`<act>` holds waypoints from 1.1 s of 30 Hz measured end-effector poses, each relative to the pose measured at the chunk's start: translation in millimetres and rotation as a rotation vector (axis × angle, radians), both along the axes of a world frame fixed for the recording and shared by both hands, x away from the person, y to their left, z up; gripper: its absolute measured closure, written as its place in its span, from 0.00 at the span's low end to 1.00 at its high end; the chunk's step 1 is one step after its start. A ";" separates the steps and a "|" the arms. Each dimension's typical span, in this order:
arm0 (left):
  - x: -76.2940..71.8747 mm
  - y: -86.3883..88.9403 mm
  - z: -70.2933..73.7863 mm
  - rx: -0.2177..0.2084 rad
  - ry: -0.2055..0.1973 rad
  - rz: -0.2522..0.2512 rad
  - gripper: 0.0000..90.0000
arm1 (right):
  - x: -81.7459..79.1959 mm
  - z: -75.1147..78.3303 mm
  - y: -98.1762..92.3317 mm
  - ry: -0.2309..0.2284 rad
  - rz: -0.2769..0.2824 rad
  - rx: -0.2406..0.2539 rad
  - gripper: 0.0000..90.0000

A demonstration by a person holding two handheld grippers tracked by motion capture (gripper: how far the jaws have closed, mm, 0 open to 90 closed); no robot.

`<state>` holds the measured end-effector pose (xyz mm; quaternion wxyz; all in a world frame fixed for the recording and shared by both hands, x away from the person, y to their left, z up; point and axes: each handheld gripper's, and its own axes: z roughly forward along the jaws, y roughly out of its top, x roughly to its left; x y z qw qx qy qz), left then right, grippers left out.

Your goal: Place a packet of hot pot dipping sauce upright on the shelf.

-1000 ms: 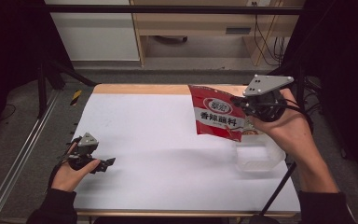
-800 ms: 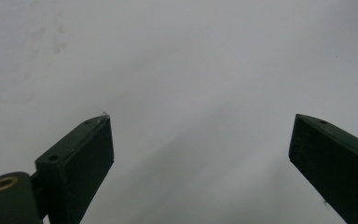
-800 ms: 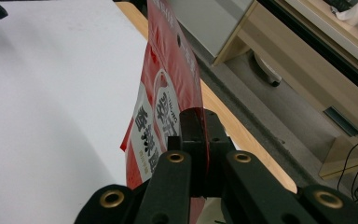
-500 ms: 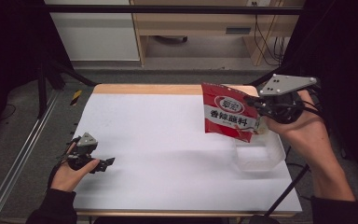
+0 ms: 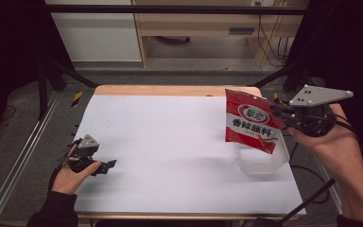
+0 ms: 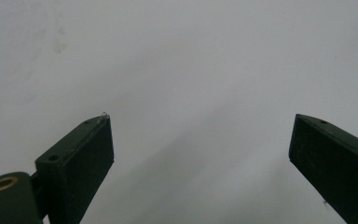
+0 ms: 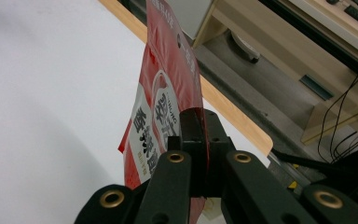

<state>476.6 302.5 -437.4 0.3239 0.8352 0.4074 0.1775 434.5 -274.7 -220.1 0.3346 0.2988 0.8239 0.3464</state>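
White covering spreads over the desk (image 5: pixel 170 156), with a bare wooden strip along its far edge. I have my right gripper (image 5: pixel 283 116) clamped on the edge of a red seasoning packet (image 5: pixel 250 123) (white label, Chinese characters), holding it upright in the air above the clear plastic container (image 5: pixel 261 161) that sits by the desk's right edge. Near the front left corner my left gripper (image 5: pixel 105 166) rests low over the white surface, jaws spread wide with nothing between them.
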 end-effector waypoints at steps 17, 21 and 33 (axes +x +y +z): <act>0.2 0.7 -1.0 0.006 0.007 0.003 0.07 | -2.8 -23.3 -37.8 0.046 -0.088 0.023 1.00; 0.6 0.5 -2.2 0.009 0.007 0.002 0.07 | 0.2 -35.6 -44.3 0.065 -0.103 0.040 1.00; 1.4 -0.9 -5.0 0.014 0.014 0.000 0.07 | 4.3 -67.1 -53.8 0.111 -0.127 0.097 1.00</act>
